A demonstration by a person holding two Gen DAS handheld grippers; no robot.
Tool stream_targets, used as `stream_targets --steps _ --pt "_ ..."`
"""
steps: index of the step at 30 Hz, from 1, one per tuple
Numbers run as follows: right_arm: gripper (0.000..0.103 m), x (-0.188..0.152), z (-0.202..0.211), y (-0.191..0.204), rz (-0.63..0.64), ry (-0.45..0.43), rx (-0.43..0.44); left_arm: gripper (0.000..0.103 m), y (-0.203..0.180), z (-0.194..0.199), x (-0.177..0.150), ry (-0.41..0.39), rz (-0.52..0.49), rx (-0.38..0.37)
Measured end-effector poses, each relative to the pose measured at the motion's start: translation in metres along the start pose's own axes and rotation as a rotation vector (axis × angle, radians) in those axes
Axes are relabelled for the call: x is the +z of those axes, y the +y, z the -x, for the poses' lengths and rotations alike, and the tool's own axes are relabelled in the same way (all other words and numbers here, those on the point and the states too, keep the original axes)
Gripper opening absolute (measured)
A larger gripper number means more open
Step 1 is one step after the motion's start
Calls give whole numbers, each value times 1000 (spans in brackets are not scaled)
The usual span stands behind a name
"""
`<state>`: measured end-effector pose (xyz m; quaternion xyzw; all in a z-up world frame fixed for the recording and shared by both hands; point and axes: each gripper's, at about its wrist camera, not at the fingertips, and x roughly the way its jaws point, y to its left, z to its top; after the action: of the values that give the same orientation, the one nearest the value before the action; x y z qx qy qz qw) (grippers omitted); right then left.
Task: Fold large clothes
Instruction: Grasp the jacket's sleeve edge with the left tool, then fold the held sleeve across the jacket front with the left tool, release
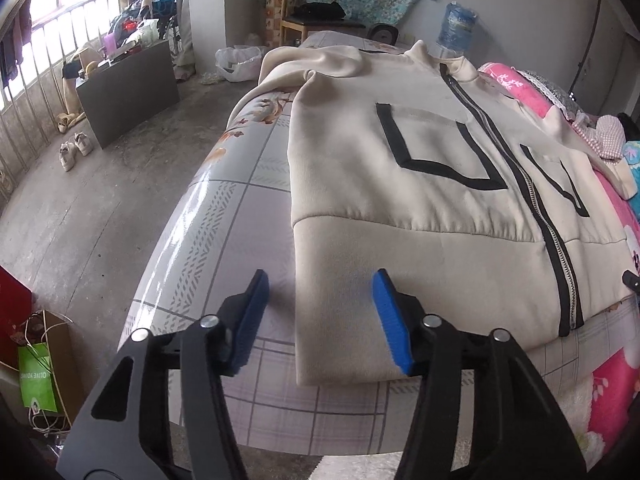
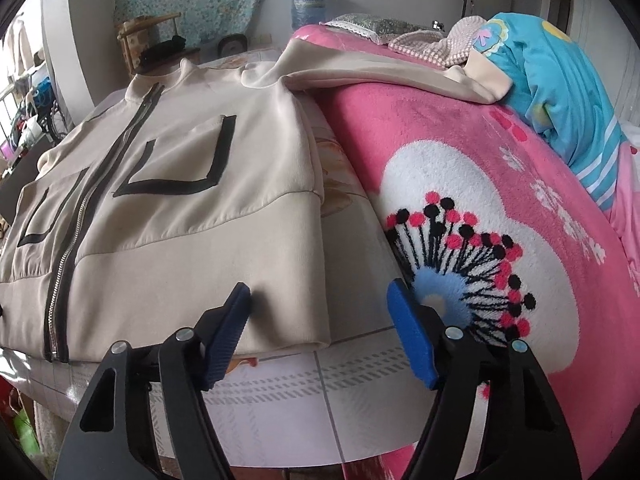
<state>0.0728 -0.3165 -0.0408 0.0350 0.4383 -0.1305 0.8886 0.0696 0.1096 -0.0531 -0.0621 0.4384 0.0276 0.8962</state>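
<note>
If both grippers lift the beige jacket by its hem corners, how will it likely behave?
The jacket will probably droop between the left gripper and the right gripper: it is soft, creased cloth. The sleeve draped on the pink blanket would likely trail. It may slide easily off the glossy table cover.

White lettering is seen on the green paper shopping bag (image 1: pixel 37 376) standing on the floor at the lower left of the left wrist view; it appears mirrored and too small to be read with confidence. No other text, label or number can be read in either view.
</note>
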Motion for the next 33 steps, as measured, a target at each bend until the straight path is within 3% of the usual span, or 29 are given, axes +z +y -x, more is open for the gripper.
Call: stream_targets --steps 4,6,7,9,19,28,33 --pt "45 0 3 7 29 -6 0 26 -1 -2 3 5 -3 -6" --pt "27 1 2 11 48 -3 13 20 -2 -3 5 6 1 -7" --pt "25 2 1 15 60 2 17 16 -2 -4 6 4 1 -3" --pt "10 2 -1 20 89 3 2 9 -3 -3 7 -1 -7 3" --pt "6 8 46 16 103 -83 60 4 -13 52 9 -100 -101 -12" --pt "6 -37 92 -13 55 -51 80 4 4 95 -31 -44 -109 -18" --pt "10 -70 92 -12 110 68 78 9 25 91 -51 36 -71 -1"
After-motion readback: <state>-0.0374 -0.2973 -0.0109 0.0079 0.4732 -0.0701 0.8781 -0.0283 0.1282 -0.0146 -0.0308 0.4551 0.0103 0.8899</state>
